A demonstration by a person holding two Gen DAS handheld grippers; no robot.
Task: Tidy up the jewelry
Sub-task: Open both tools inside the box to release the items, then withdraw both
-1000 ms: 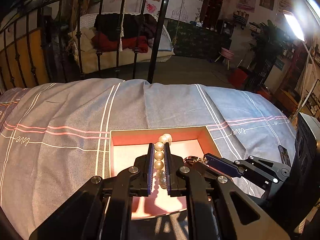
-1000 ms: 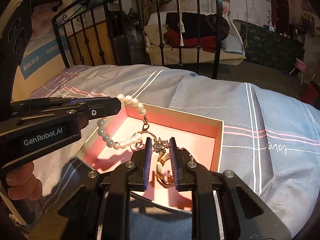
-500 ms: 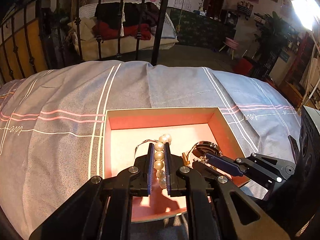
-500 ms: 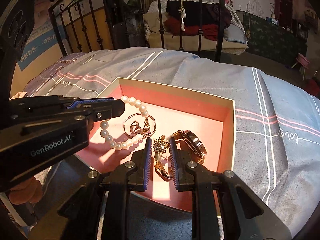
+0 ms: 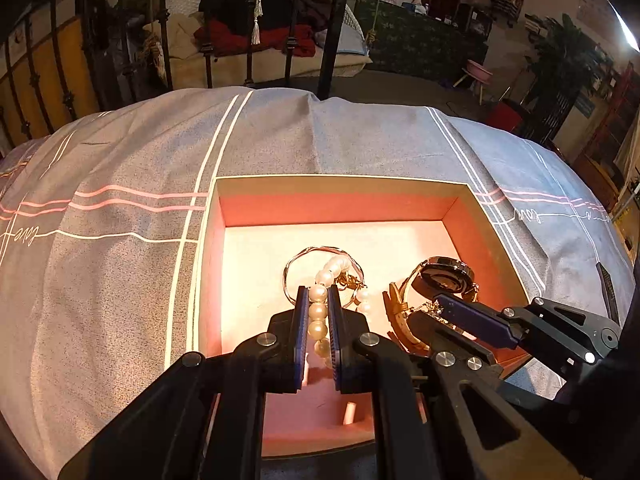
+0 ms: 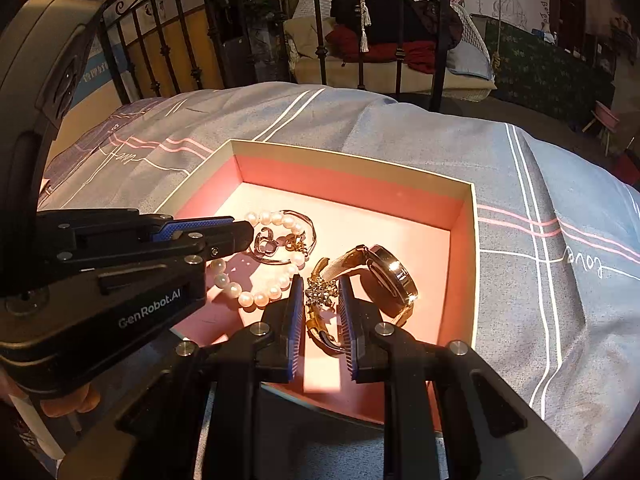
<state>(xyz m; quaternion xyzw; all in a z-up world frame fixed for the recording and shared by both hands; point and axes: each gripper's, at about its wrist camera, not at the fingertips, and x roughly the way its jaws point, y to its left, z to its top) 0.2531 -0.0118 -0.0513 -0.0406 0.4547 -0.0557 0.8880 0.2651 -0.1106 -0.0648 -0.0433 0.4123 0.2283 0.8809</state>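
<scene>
Both grippers have dropped into the pink-lined box (image 6: 466, 216) since earlier. Left gripper (image 5: 318, 322) clenches the pearl bracelet (image 6: 256, 296); right gripper (image 6: 322, 308) clenches the snowflake ornament (image 6: 320, 292) near the front edge. Risk: strands snagging the silver bangle (image 5: 292, 270) or watch (image 6: 390, 276) on release.

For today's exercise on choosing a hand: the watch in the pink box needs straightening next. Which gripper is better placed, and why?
Probably the right gripper: it sits beside the watch, holding only the snowflake brooch. The left gripper is shut on the pearl bracelet, farther away.

Dim room, warm glare inside the box (image 5: 340, 208) — fisheye-bent edges.
</scene>
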